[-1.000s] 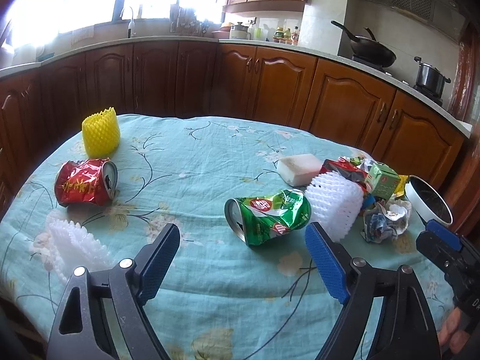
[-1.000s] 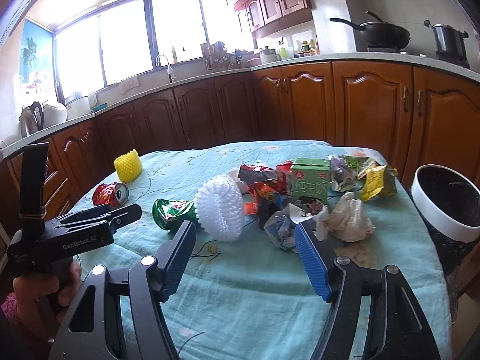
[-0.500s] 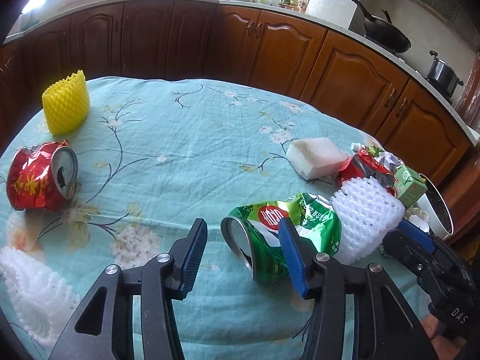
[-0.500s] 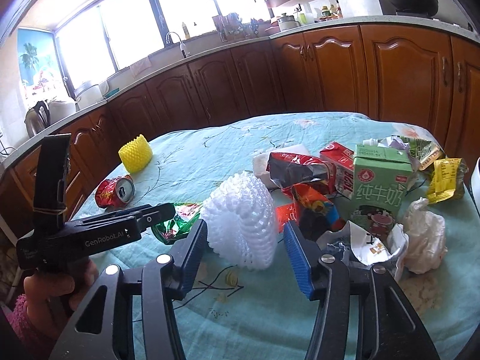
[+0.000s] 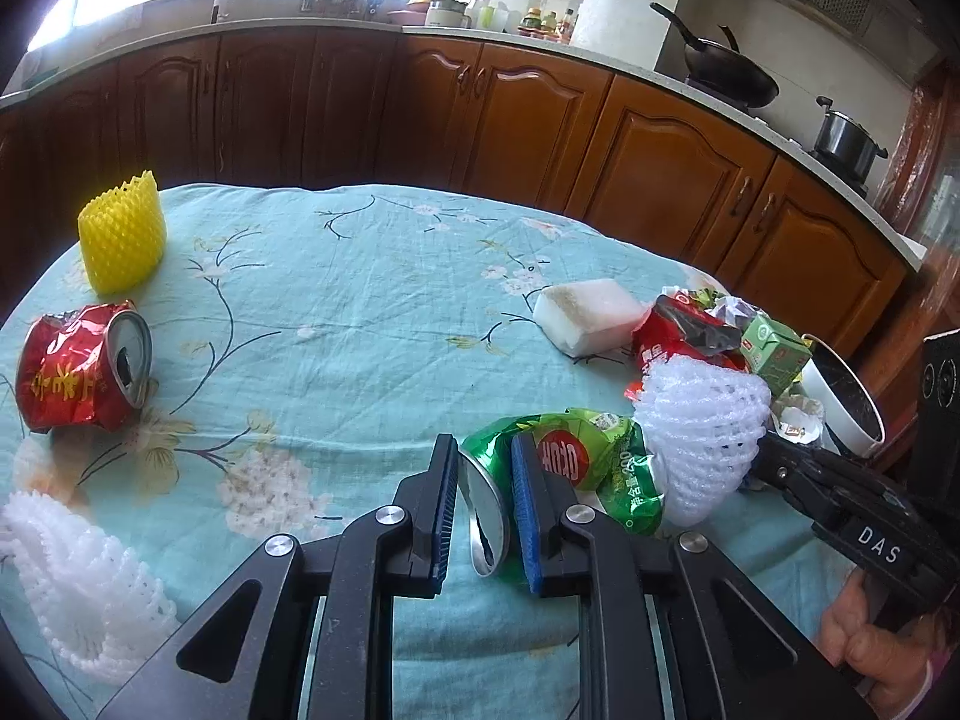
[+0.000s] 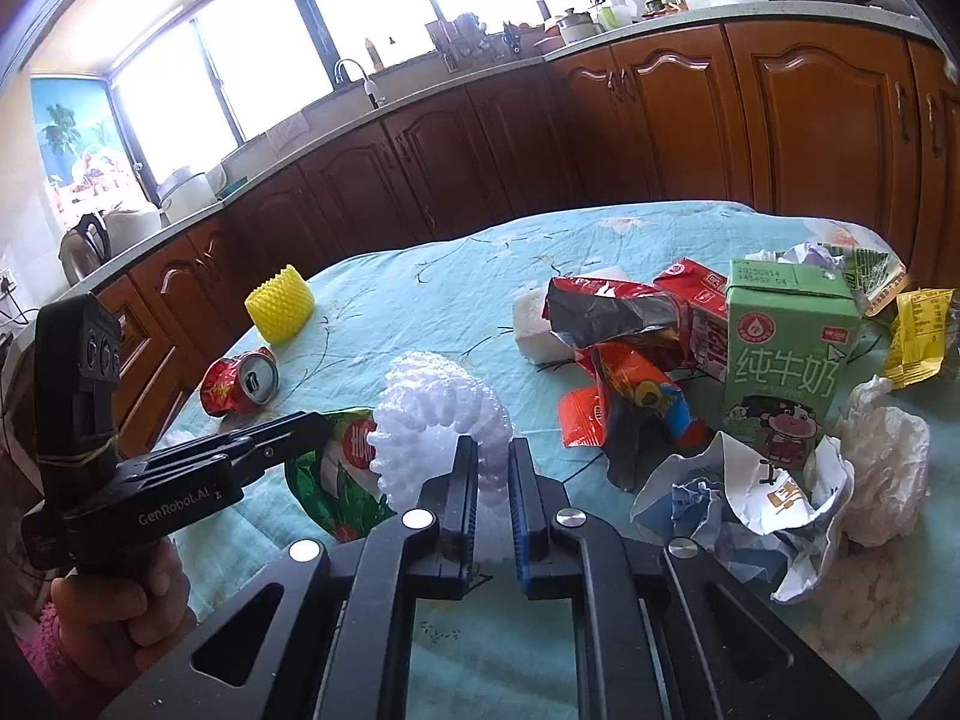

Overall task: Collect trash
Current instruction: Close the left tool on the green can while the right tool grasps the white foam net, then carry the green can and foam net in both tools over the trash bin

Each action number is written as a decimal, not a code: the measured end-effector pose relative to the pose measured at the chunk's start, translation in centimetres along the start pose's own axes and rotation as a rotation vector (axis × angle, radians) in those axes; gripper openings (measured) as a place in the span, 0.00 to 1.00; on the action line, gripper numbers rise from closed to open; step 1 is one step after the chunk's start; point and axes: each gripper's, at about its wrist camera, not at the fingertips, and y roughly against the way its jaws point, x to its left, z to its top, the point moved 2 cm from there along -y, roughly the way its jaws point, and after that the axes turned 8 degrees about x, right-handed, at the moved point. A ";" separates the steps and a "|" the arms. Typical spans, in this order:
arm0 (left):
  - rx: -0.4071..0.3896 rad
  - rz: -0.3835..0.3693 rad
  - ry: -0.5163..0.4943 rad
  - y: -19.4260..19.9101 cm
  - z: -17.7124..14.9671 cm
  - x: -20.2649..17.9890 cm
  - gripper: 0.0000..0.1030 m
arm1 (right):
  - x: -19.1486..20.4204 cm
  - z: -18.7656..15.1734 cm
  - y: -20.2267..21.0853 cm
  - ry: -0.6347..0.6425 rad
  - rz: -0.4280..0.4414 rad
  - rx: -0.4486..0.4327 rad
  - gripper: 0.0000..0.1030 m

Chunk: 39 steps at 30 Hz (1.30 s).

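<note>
My left gripper (image 5: 483, 477) is shut on the rim end of a crushed green can (image 5: 576, 468) that lies on the table; the can also shows in the right wrist view (image 6: 336, 474). My right gripper (image 6: 493, 468) is shut on a white foam fruit net (image 6: 444, 414), which touches the green can's right side and shows in the left wrist view (image 5: 702, 420). A crushed red can (image 5: 81, 375) lies at the far left. A white bin (image 5: 840, 399) stands beyond the table's right edge.
A yellow foam net (image 5: 123, 240) stands at the back left, another white foam net (image 5: 78, 564) lies near left. A white sponge block (image 5: 588, 315), red wrappers (image 6: 624, 324), a green milk carton (image 6: 780, 360) and crumpled paper (image 6: 750, 504) crowd the right side. Wooden cabinets lie behind.
Both grippers have closed: the left one on the green can's end, the right one on the white foam net. Both moved forward to these items.
</note>
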 end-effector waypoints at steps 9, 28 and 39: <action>-0.093 -0.056 -0.044 4.5 0.7 -2.8 0.13 | -1.2 -0.2 4.9 -0.042 0.021 -0.089 0.09; -0.019 -0.232 -0.275 0.4 2.3 -14.3 0.11 | -10.1 -4.1 16.4 -0.225 -0.174 -0.254 0.09; -0.022 -0.299 -0.397 -3.1 5.2 -21.8 0.11 | -16.5 -6.1 21.8 -0.366 -0.285 -0.345 0.09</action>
